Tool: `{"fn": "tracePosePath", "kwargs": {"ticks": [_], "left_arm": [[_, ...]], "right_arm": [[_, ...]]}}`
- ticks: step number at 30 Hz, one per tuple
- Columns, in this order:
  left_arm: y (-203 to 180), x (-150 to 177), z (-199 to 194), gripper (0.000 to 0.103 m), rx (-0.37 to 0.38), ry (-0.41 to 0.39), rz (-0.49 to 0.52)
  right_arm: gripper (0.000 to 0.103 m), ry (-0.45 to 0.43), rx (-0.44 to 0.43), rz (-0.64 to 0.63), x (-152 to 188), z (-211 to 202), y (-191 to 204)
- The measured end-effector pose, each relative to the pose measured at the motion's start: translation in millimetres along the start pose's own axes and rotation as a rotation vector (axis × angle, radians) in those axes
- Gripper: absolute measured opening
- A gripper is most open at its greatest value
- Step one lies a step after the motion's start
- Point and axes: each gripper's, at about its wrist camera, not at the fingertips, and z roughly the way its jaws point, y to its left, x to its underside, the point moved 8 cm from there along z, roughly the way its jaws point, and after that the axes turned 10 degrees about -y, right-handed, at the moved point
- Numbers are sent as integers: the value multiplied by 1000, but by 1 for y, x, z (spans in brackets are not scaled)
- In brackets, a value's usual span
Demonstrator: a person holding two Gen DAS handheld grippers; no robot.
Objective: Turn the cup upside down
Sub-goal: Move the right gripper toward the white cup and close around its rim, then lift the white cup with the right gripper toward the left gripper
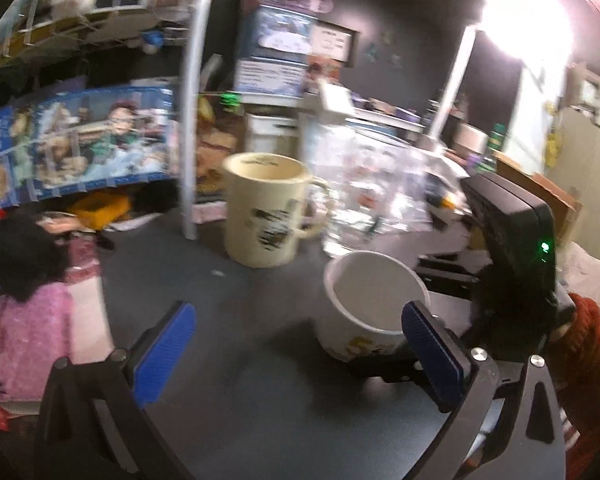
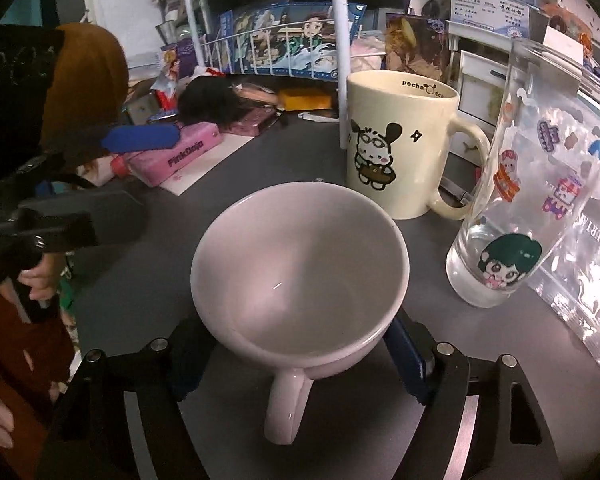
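Note:
A white cup stands upright, mouth up, on the dark table, its handle pointing toward the right wrist camera. My right gripper is shut on the white cup, with blue pads on both sides of its lower body. The cup also shows in the left wrist view, with the right gripper reaching to it from the right. My left gripper is open and empty, just left of the cup. It also shows in the right wrist view.
A cream cartoon mug and a clear printed glass stand behind the cup. A plastic bag lies at the right. A white wire rack, boxes, a pink case and a doll crowd the back and left.

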Motion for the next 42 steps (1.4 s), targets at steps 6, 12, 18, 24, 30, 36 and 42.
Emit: {"fn": "tracePosePath", "kwargs": {"ticks": [6,12,18,24,30,36,42], "left_arm": [[-44,22,-4,102,169,43,55],[-76,34,-3,95,251,75,88],[-86,38,4,85,217,74,151],[-84,38,9,85,239,83,187],[-86,40,8,84,280,100,258],[-90,39,22,78,306,126,271],[-88,36,27,78,337,139,215]], "right_arm": [[75,5,-40,-30,18,-19,20],[78,-11,-63,-63,33,-39,39],[83,-71,-42,-6,43,-63,43],[83,-102,-35,74,51,-63,44],[83,-148,-33,151,55,-67,37],[83,-174,2,209,56,-67,27],[83,-156,28,186,55,-62,28]]}}
